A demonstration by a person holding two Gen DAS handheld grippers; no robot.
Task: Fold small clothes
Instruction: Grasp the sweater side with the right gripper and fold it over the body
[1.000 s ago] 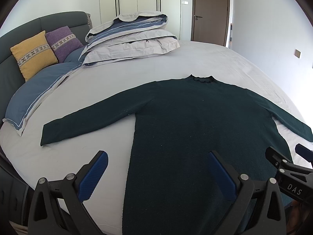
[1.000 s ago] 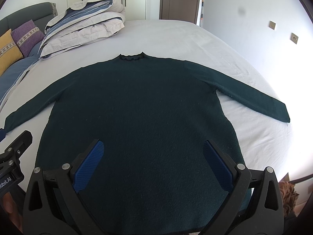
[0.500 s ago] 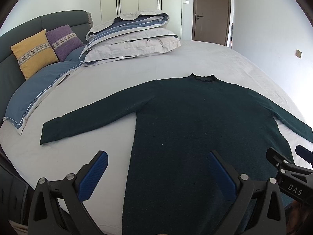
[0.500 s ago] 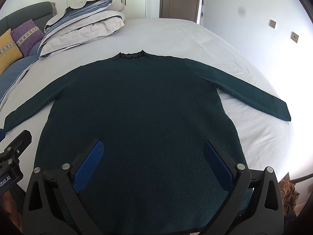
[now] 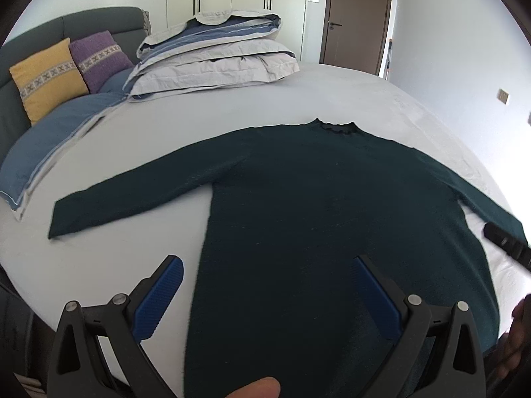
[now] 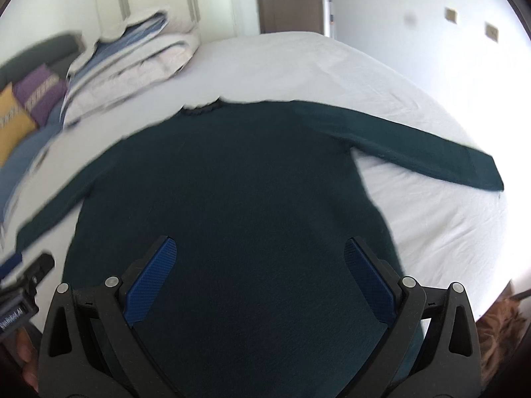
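Note:
A dark green long-sleeved sweater (image 5: pixel 315 199) lies flat on the bed, collar away from me and both sleeves spread out; it also shows in the right wrist view (image 6: pixel 239 192). My left gripper (image 5: pixel 265 272) is open and empty above the sweater's lower left hem edge. My right gripper (image 6: pixel 260 255) is open and empty above the lower middle of the sweater. The right gripper's tip (image 5: pixel 504 242) shows at the right edge of the left wrist view, over the right sleeve. The left gripper (image 6: pixel 23 282) shows at the lower left of the right wrist view.
The grey bed sheet (image 5: pixel 232 106) surrounds the sweater. A folded duvet stack (image 5: pixel 215 56) lies at the head of the bed, next to a yellow cushion (image 5: pixel 46 76), a purple cushion (image 5: pixel 99 56) and a blue pillow (image 5: pixel 49 142). A brown door (image 5: pixel 356 16) stands behind.
Both grippers have moved forward and tilted, so the views are blurred. The right gripper has swung right and its tip has risen higher in the left wrist view. The sweater has not moved.

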